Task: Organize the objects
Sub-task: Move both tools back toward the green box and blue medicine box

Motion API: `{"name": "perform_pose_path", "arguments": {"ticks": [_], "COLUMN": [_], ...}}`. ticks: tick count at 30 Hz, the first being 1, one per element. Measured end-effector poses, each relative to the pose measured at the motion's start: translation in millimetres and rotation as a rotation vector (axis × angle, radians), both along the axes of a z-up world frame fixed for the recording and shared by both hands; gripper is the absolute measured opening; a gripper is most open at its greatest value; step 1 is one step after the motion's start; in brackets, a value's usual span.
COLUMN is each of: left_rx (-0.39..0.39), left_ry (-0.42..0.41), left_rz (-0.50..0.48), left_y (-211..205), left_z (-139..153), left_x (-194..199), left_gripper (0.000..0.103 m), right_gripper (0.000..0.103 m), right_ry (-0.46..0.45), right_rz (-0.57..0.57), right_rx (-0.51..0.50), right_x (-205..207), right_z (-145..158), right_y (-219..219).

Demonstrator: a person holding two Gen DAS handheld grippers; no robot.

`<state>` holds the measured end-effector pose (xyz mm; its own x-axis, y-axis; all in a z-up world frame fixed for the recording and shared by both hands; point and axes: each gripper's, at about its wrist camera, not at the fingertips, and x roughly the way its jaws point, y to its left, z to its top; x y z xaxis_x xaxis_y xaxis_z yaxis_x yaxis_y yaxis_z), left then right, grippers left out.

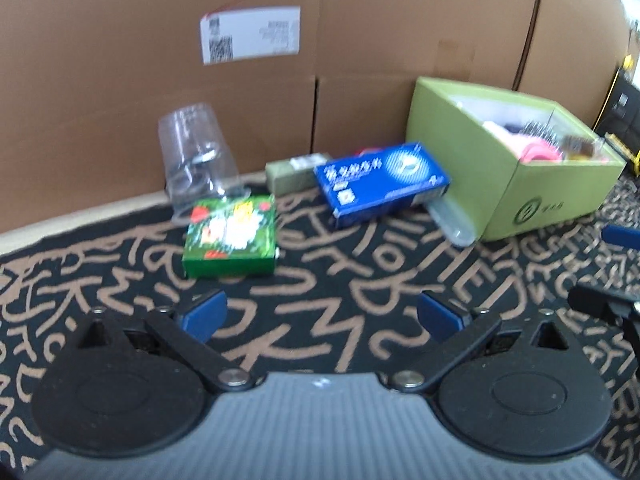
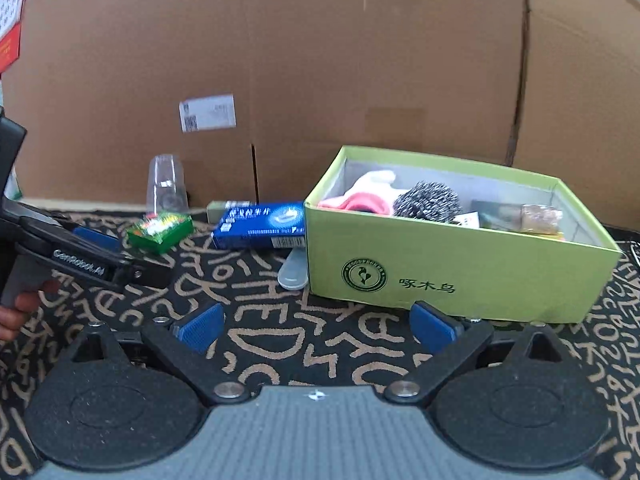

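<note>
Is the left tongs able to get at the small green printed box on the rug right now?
Probably yes: the left tongs are open, and only bare patterned rug lies before the small green printed box.

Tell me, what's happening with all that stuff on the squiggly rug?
A person is tidying up with two claws. Both the left claw and the right claw are open and empty. A small green cardboard box, a blue rectangular box and an upside-down clear plastic cup wait outside the partly filled light green cardboard box.

four boxes (image 2: pixel 460 264), one cup (image 1: pixel 196 156)
</note>
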<state>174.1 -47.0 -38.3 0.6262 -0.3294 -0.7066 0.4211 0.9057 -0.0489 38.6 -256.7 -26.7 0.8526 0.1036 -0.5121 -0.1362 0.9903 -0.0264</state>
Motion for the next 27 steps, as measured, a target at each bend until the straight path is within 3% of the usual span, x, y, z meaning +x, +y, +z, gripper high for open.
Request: {"name": "perform_pose_path", "arguments": {"ticks": [7, 11, 16, 19, 22, 27], "left_rx": [0.047, 0.052, 0.068, 0.06, 0.049, 0.042], "left_ry": [0.025, 0.018, 0.006, 0.002, -0.012, -0.019], "left_rz": [0.023, 0.01, -0.025, -0.043, -0.039, 0.041], "left_y": [0.0, -0.3, -2.0, -6.0, -8.1, -0.9], "left_z": [-14.0, -14.6, -19.5, -18.7, -17.6, -17.8], "left_x": [4.5, 1.5, 6.9, 15.2, 26.4, 48.7], "left_gripper": [0.103, 0.103, 0.103, 0.103, 0.103, 0.103], "right_gripper": [0.102, 0.102, 0.101, 0.094, 0.088, 0.081], "right_ry": [0.069, 0.112, 0.104, 0.112, 0.131, 0.138], "right_rz": [-0.02, -0.028, -0.035, -0.041, 0.027, 0.05], "right_rx": [-0.063, -0.039, 0.002, 0.015, 0.07, 0.049], "right_x": [37.5, 52.1, 61.0, 64.5, 62.4, 71.4], "right_z": [-21.4, -33.6, -35.9, -32.6, -28.2, -33.1], "right_y": [0.5, -5.0, -7.7, -6.2, 1.3, 24.3]}}
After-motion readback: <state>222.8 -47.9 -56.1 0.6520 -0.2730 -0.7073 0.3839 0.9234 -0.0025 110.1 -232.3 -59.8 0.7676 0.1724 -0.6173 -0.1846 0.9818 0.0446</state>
